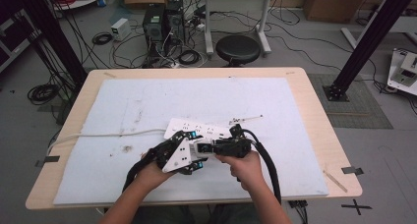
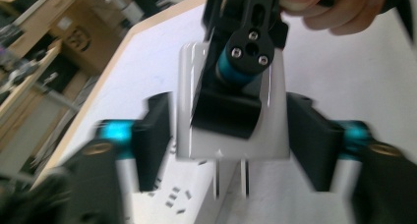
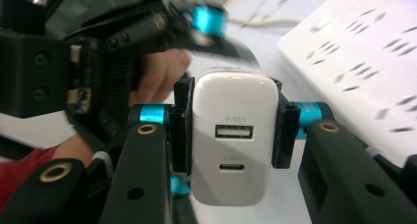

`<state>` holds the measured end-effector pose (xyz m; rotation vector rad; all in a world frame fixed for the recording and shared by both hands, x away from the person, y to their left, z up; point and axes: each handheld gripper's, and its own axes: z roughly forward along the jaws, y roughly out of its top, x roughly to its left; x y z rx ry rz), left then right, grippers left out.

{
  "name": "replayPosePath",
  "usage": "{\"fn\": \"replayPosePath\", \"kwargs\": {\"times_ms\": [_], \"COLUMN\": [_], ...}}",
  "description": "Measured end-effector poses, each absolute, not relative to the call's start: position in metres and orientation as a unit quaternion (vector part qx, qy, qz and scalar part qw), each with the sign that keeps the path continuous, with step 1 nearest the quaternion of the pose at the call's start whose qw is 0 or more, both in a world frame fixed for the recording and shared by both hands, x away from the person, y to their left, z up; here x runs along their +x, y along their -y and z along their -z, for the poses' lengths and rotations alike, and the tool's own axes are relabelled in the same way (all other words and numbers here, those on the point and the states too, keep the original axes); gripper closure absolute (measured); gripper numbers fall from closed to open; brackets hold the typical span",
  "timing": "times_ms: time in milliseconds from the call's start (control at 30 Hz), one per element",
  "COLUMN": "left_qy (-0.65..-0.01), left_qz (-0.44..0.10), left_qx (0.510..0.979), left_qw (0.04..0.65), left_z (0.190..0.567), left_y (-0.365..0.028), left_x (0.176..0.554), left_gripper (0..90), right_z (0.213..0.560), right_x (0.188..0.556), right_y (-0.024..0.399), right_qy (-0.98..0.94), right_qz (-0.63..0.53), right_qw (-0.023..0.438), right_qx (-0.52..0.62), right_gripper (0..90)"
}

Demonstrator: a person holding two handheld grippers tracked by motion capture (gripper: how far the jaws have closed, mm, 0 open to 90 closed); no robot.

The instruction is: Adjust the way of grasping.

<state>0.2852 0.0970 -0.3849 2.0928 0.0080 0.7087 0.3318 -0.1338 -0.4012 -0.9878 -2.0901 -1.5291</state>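
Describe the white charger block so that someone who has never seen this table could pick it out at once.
Start at the pale mat on the wooden table, then find the white power strip near its middle. Just in front of it, the right gripper is shut on the charger block. Unlike the long flat strip, it is small and boxy, with two ports and two metal prongs.

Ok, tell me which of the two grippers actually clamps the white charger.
The right gripper: its pads press the charger's sides, while the left gripper's jaws stand open around it.
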Motion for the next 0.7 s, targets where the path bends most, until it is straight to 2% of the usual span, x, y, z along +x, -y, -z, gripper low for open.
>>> {"fn": "replayPosePath", "kwargs": {"times_ms": [100, 200, 233, 433, 700], "left_qy": [-0.028, -0.048, -0.069, -0.120, -0.172], "left_qz": [-0.278, -0.273, -0.265, -0.233, -0.211], "left_qx": [0.848, 0.851, 0.854, 0.873, 0.887], "left_qw": [0.450, 0.447, 0.443, 0.413, 0.372], "left_z": [0.383, 0.378, 0.375, 0.362, 0.341], "left_y": [-0.104, -0.116, -0.124, -0.150, -0.186], "left_x": [0.289, 0.293, 0.298, 0.312, 0.330], "left_gripper": [18.7, 18.6, 18.6, 18.6, 18.6], "right_z": [0.394, 0.391, 0.379, 0.362, 0.344], "right_x": [0.336, 0.336, 0.337, 0.342, 0.348], "right_y": [0.144, 0.147, 0.154, 0.167, 0.179], "right_qy": [0.749, 0.751, 0.760, 0.775, 0.791], "right_qz": [0.541, 0.541, 0.537, 0.524, 0.502], "right_qw": [0.153, 0.141, 0.108, 0.065, 0.031], "right_qx": [-0.351, -0.353, -0.349, -0.348, -0.348], "right_gripper": [63.3, 63.4, 63.4, 63.4, 63.4]}}
